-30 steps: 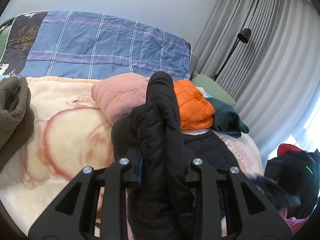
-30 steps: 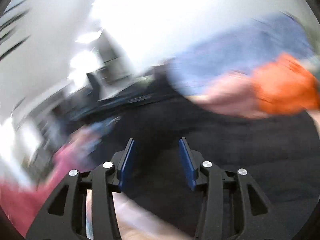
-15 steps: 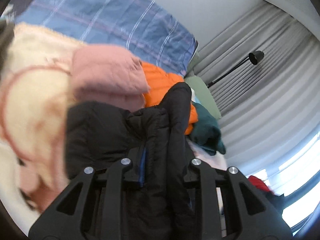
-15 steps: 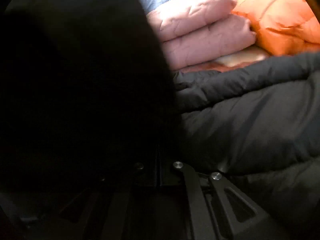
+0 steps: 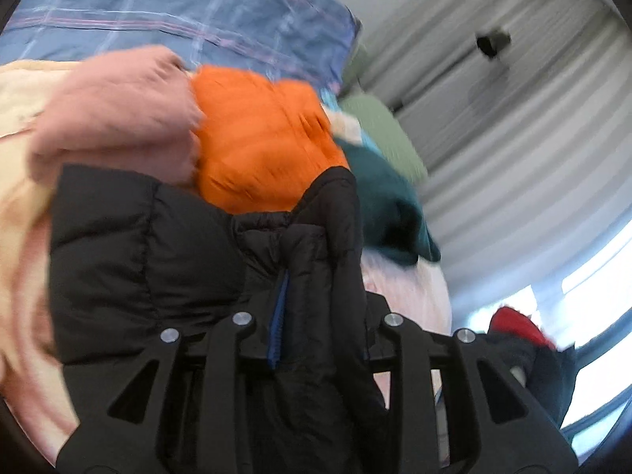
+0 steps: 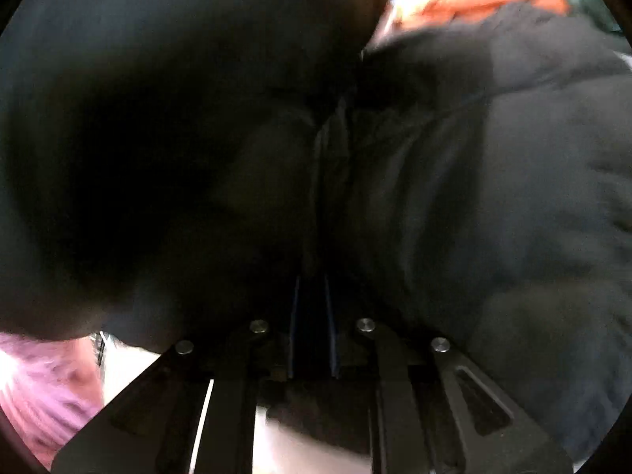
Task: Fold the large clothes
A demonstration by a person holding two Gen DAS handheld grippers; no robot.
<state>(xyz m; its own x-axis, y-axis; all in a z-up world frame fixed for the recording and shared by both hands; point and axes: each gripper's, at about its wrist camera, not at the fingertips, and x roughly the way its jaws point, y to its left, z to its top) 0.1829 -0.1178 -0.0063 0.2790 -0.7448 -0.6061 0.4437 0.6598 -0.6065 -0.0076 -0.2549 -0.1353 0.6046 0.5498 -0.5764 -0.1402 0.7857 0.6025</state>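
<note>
My left fingers [image 5: 312, 328] are closed on a thick fold of the black jacket [image 5: 142, 249]; the blue pad of one finger shows against the cloth, and the fold stands up between them like a ridge. They have opened a little in this last moment, but the cloth is clamped between them. The rest of the jacket spreads to the left of the fold, puffy and quilted, and lies on the bed.

My right fingers [image 6: 312, 331] are narrow, with two blue pads close together and dark jacket cloth between them. They have just opened slightly after being fully closed. This view is dark and blurred, so I cannot tell for sure if the pads press the cloth. The black jacket fills almost the whole view here, a big dark bulge on the left and a greyer quilted part on the right.

Behind the jacket, toward the head of the bed, I see a folded pink jacket [image 5: 114, 118] and just beside it, touching, an orange jacket [image 5: 260, 146]. To the right of the orange one lies a dark green garment [image 5: 387, 205], near the right edge of the bed. Under all is a cream blanket [image 5: 19, 181], and behind it a blue checked cover [image 5: 170, 12]. Grey curtains [image 5: 513, 138] hang at the right.
</note>
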